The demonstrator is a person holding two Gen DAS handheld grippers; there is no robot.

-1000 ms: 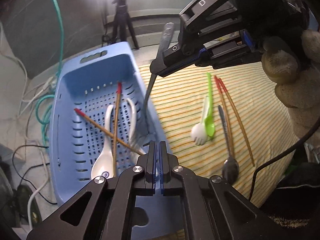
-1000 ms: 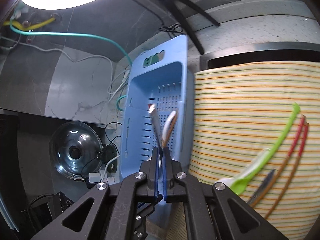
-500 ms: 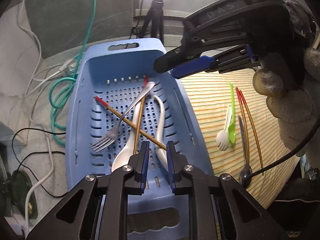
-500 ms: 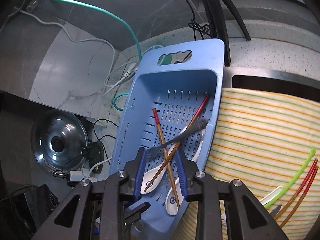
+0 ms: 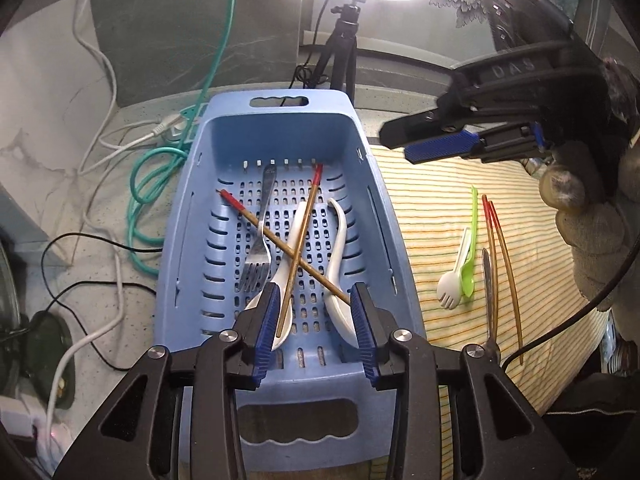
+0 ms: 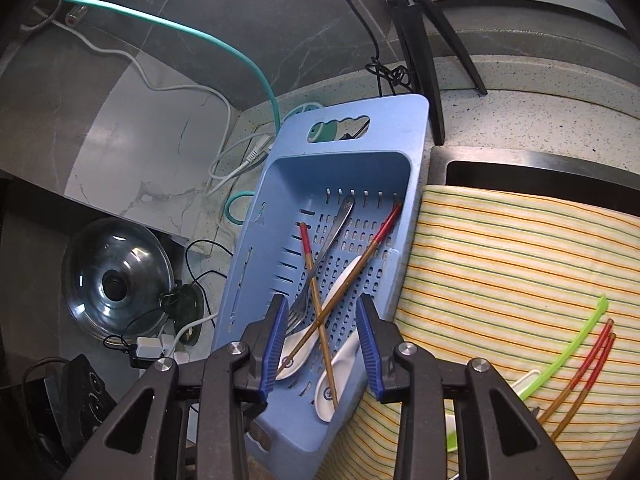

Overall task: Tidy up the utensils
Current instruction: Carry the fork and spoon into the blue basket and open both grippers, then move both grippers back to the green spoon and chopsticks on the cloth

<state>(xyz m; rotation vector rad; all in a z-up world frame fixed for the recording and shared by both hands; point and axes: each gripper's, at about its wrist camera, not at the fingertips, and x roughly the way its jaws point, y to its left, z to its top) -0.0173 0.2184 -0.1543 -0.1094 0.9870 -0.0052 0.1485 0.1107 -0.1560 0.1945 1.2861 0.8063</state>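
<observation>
A blue slotted basket (image 5: 376,216) (image 6: 416,128) holds a metal fork (image 5: 260,240) (image 6: 320,264), two crossed red-tipped chopsticks (image 5: 300,236) (image 6: 344,284) and two white spoons (image 5: 338,248) (image 6: 340,364). My left gripper (image 5: 314,332) is open and empty over the basket's near end. My right gripper (image 6: 322,344) (image 5: 416,148) is open and empty, above the basket's right side. On the striped cloth (image 5: 432,208) (image 6: 500,260) lie a white spork (image 5: 450,286), a green spork (image 5: 470,252) (image 6: 568,340), a metal spoon (image 5: 489,300) and two more chopsticks (image 5: 504,264) (image 6: 580,376).
Teal and white cables (image 5: 148,184) lie on the counter left of the basket. A tripod (image 5: 342,40) (image 6: 420,40) stands behind it. A glass pot lid (image 6: 116,280) and a plug adapter (image 6: 150,348) sit at the lower left. A dark sink edge (image 6: 520,168) borders the cloth.
The right gripper opened and let the fork go; it now lies in the basket's left half. The left gripper opened wide. Both grippers pulled back from the basket.
</observation>
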